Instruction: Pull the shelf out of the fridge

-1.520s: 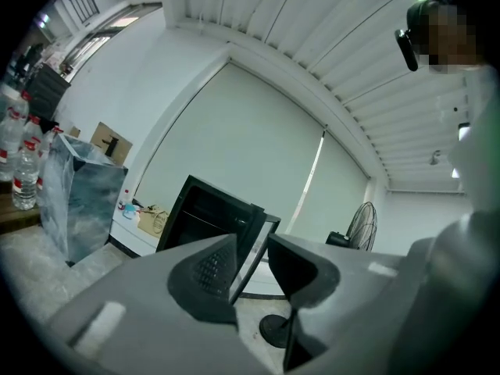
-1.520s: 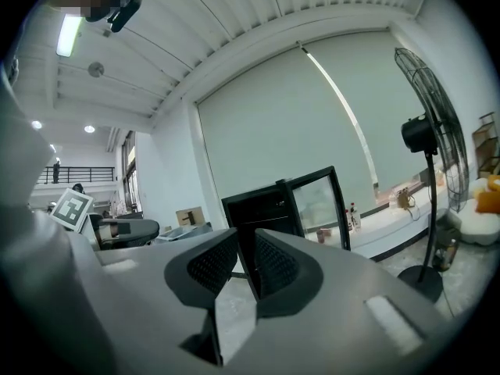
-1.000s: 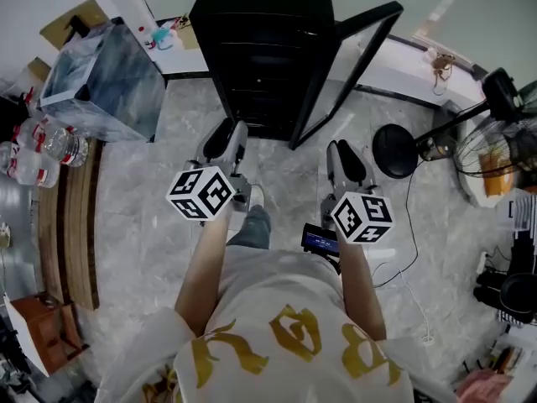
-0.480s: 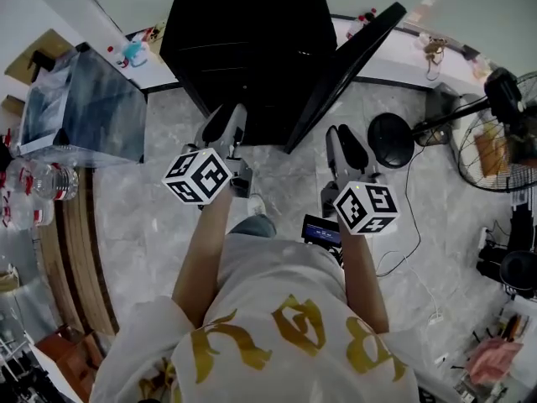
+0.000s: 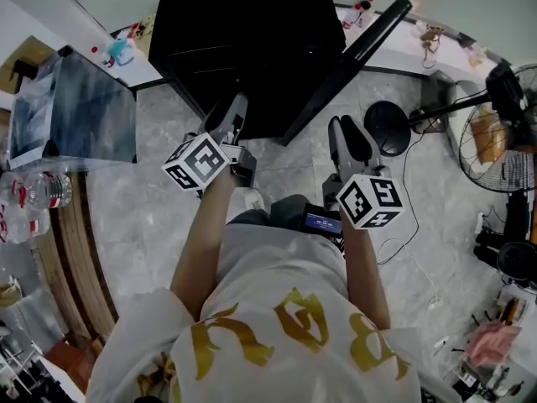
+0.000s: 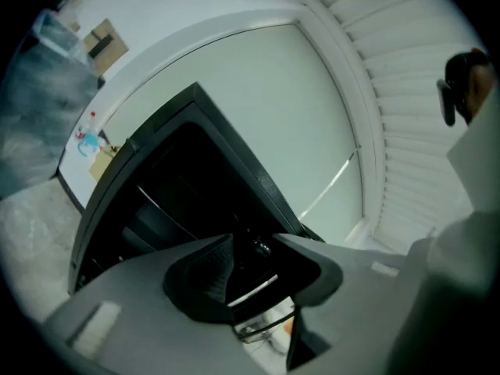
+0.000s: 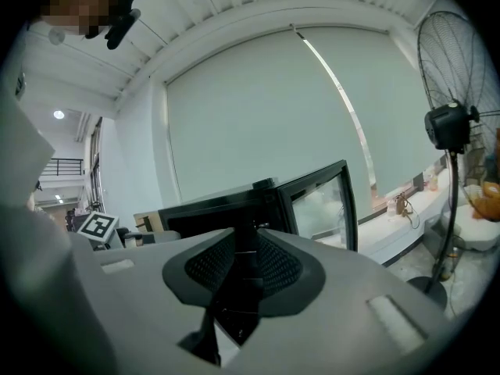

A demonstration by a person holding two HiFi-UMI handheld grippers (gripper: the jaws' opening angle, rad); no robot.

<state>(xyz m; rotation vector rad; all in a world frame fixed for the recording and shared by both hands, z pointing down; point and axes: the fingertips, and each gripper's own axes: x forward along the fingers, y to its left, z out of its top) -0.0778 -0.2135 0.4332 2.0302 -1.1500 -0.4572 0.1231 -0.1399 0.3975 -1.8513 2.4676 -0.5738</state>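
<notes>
Risks first. Neither claw is on the shelf. The left claw [image 5: 233,117] is at the mouth of the tall black fridge [image 5: 243,40], jaws a little apart with nothing between them. The right claw [image 7: 244,268] hangs just outside, jaws a narrow gap apart, also empty. The black-framed glass fridge door [image 5: 357,57] stands open on the right, close to the right claw. A wide reach could knock the door or swing it against the arm.

The thin wire shelf [image 6: 262,328] is inside the fridge. It shows low in the gap of the left claw, though the interior is dark, so it is probably the shelf edge and not certain. If only 1 claw takes it, or takes it off-centre, the shelf is likely to twist and jam in its rails. A hard yank could bring it out tilted. The black cable on the grey marble floor [image 5: 403,250] and the round black fan base [image 5: 388,126] are near the person's right side, so backing away with the shelf risks a trip.

Containers:
- The fridge is too dark inside to read any contents.
- The blue-grey box [image 5: 71,107] at left has a closed top, so its contents are hidden.
- The clear plastic bottles with red labels [image 5: 33,193] on the wooden bench [image 5: 80,259] seem to hold clear liquid.
</notes>
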